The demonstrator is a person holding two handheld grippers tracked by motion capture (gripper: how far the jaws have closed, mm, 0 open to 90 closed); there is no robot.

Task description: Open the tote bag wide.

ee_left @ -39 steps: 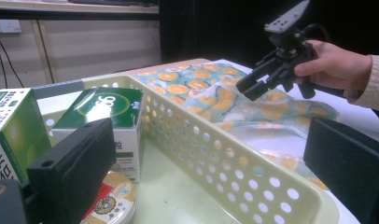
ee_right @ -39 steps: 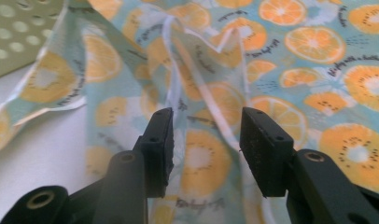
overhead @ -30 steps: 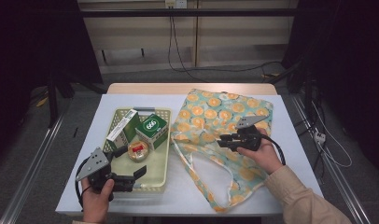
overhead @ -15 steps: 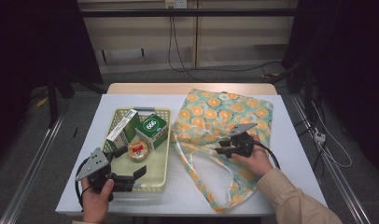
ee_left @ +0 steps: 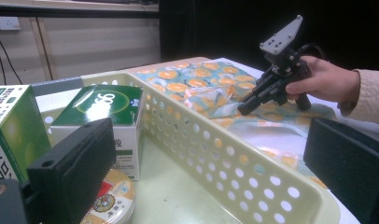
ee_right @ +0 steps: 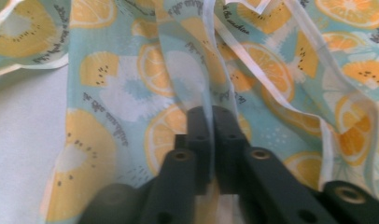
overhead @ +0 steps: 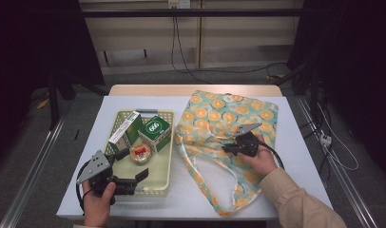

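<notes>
Table (overhead: 286, 156): flat white rectangular top with a bare wooden strip along its far edge; everything below is placed relative to it.
Bag (overhead: 229, 123): soft, thin tote of pale turquoise cloth printed with orange citrus slices and small dark lettering, with white-edged straps. It lies crumpled on the right half of the table, wrinkled into raised folds near its middle, its straps looping toward the near edge.
Basket (overhead: 165, 171): cream plastic, oblong, with walls pierced by rows of round holes. It sits on the left half of the table, just beside the bag.
Green cartons (overhead: 154, 133): two glossy cardboard boxes, one squarish with a white round mark, one taller in green and white, at the basket's far end.
Round tin (overhead: 139, 153): flat, with a red and gold patterned lid, in the basket just in front of the cartons.
Left gripper (overhead: 129, 176): black, matte, blocky jaws spread wide apart with nothing between them, over the basket's near end at the table's near left.
Right gripper (overhead: 226, 150): black, topped by a grey three-cornered plate, over the middle of the bag. Its jaws have just been closing and are now clenched on a raised fold of the bag's cloth.
</notes>
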